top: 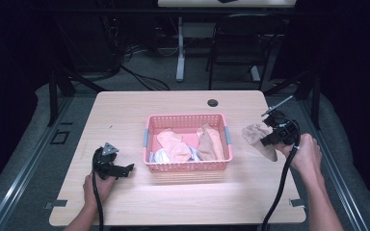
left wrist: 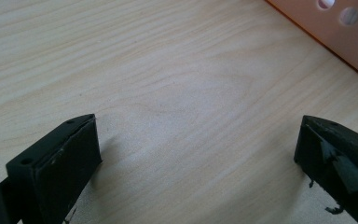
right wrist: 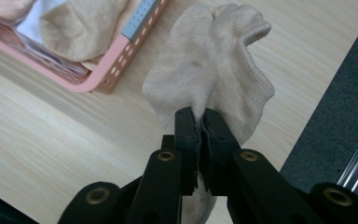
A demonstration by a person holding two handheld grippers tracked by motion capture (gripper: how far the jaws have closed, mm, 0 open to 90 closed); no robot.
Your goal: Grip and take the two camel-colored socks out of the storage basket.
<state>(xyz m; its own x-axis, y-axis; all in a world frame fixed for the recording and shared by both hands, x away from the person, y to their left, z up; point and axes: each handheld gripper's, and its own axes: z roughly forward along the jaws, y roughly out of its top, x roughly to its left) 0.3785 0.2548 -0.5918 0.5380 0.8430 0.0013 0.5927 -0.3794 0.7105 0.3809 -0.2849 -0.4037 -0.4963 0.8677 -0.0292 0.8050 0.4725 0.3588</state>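
Observation:
A pink plastic basket [top: 188, 166] stands mid-table with several beige and peach socks [top: 176, 144] inside. My right gripper [top: 265, 137] is shut on a beige sock [top: 257, 134], which hangs above the table to the right of the basket. In the right gripper view the sock [right wrist: 214, 60] bunches up from between the closed jaws of the right gripper [right wrist: 200, 123], with the basket's corner [right wrist: 116, 70] to the upper left. My left gripper [top: 130, 168] rests on the table left of the basket. Its jaws [left wrist: 196, 154] stand wide over bare wood with nothing between them.
The wooden table [top: 125, 110] has a dark cable hole [top: 213, 102] at the back. The table's right edge [right wrist: 307, 107] drops to grey floor close beside the held sock. A dark chair [top: 241, 43] and a table leg [top: 179, 48] stand behind.

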